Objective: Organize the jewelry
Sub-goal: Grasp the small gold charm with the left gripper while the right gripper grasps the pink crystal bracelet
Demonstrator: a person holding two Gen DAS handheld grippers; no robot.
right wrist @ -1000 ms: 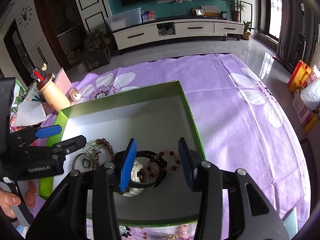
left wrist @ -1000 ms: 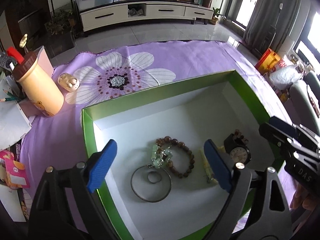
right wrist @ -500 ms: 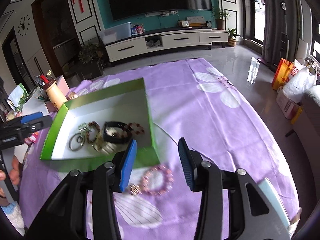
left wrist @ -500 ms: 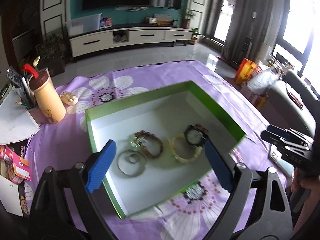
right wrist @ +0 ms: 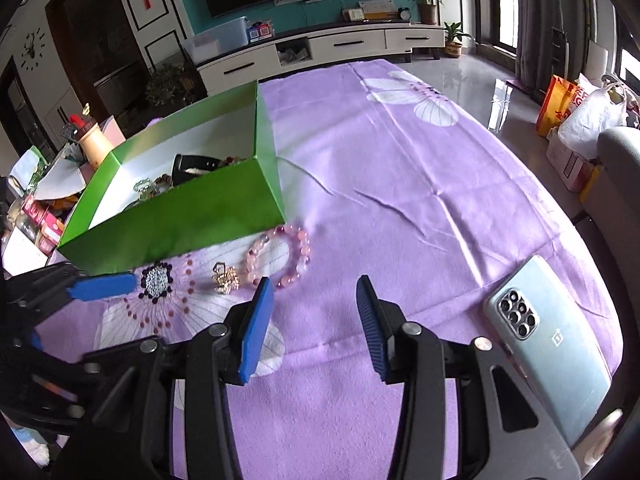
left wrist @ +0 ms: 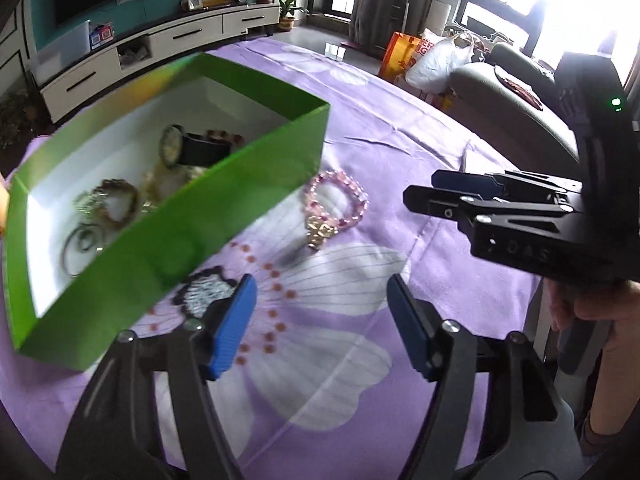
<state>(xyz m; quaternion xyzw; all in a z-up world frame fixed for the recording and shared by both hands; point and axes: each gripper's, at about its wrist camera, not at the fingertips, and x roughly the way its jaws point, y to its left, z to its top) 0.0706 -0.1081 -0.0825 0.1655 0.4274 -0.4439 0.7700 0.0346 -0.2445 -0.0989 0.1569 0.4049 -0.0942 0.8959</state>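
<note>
My left pads (left wrist: 230,326) are bright blue on black arms, and so are my right pads (right wrist: 256,330). The cloth (right wrist: 400,160) is lilac with white flowers whose centres are black and white, ringed by red dots. At the upper left, the box (right wrist: 180,216) is vivid green outside and white inside. The bracelet (right wrist: 280,258) is pale pink, with a gold charm (right wrist: 225,278). At the lower right, the phone (right wrist: 556,344) is silvery blue-green.

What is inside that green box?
Inside the green box: a black-strapped watch, a brown beaded bracelet, a metal bangle and a red bead strand. Its near wall hides the rest.
</note>
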